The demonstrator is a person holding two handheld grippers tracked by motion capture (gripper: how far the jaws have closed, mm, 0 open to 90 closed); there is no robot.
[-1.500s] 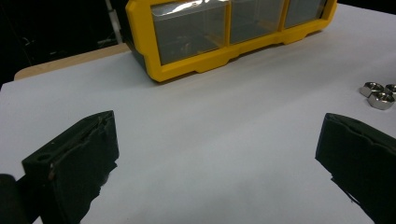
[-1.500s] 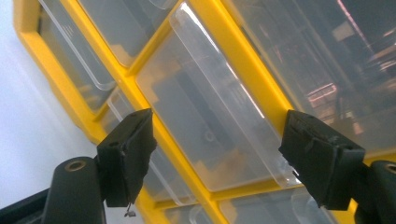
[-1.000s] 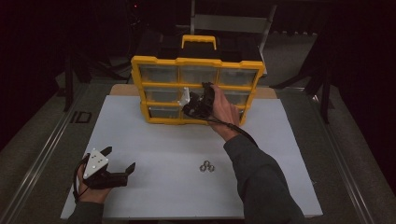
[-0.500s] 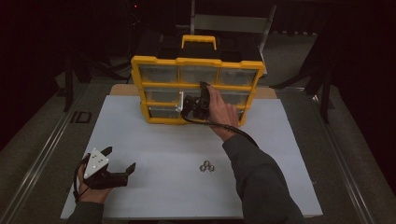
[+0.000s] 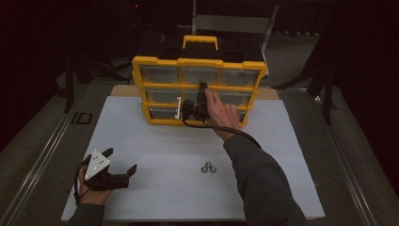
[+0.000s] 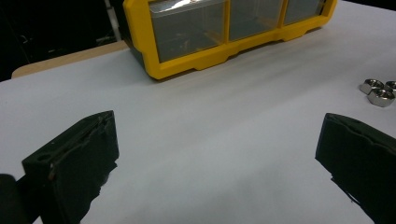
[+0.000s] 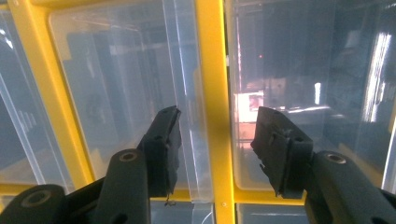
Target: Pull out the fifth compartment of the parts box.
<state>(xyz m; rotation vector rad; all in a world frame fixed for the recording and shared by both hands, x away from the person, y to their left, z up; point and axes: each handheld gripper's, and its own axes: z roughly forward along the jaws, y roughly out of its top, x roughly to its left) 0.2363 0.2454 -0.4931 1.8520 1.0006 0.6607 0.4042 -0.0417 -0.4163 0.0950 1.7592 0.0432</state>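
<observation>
Right gripper (image 5: 200,101) jaws closing, not yet gripping, astride upright bar of yellow plastic drawer organiser (image 5: 197,89), drawer fronts facing person; left gripper (image 5: 110,169) released

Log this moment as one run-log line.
right gripper: at drawer cabinet, jaws closing, nothing gripped | left gripper: open, on mat | nuts: loose

Left gripper (image 6: 219,158) jaws wide apart – yellow organizer (image 6: 224,28) ahead, hex nuts (image 6: 379,91) rt.
</observation>
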